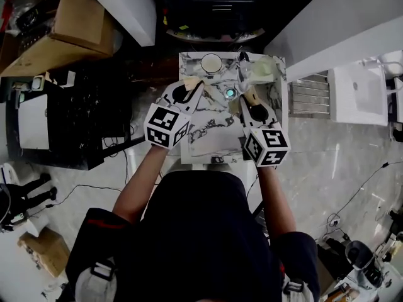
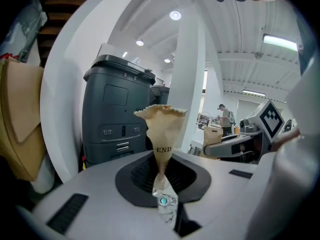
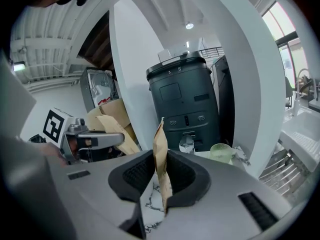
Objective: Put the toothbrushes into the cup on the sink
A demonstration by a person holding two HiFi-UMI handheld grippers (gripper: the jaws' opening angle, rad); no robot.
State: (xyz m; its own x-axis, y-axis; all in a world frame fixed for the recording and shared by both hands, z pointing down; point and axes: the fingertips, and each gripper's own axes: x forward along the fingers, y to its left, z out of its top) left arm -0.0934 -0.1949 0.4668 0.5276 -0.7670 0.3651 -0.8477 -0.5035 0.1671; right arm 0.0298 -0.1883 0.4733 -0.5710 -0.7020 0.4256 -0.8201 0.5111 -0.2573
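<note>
Over the marble sink counter (image 1: 211, 137) I hold both grippers side by side. My left gripper (image 1: 187, 90) is shut on a brown paper toothbrush packet (image 2: 162, 129) that stands upright between the pads and is printed "END". Edge-on to its camera, a second brown paper packet (image 3: 161, 154) is pinched in my right gripper (image 1: 247, 100). A white cup (image 1: 211, 62) stands at the counter's far edge, just beyond the left gripper. At the far right corner, beyond the right gripper, sits a pale green cup (image 1: 261, 70). The brushes themselves are hidden inside the paper.
A round drain (image 1: 230, 93) lies between the two grippers. A chrome tap (image 1: 242, 58) stands beside the green cup. A metal rack (image 1: 308, 98) and a white basin (image 1: 359, 93) are to the right, with a dark cabinet (image 1: 82, 118) and cardboard boxes (image 1: 69, 24) to the left.
</note>
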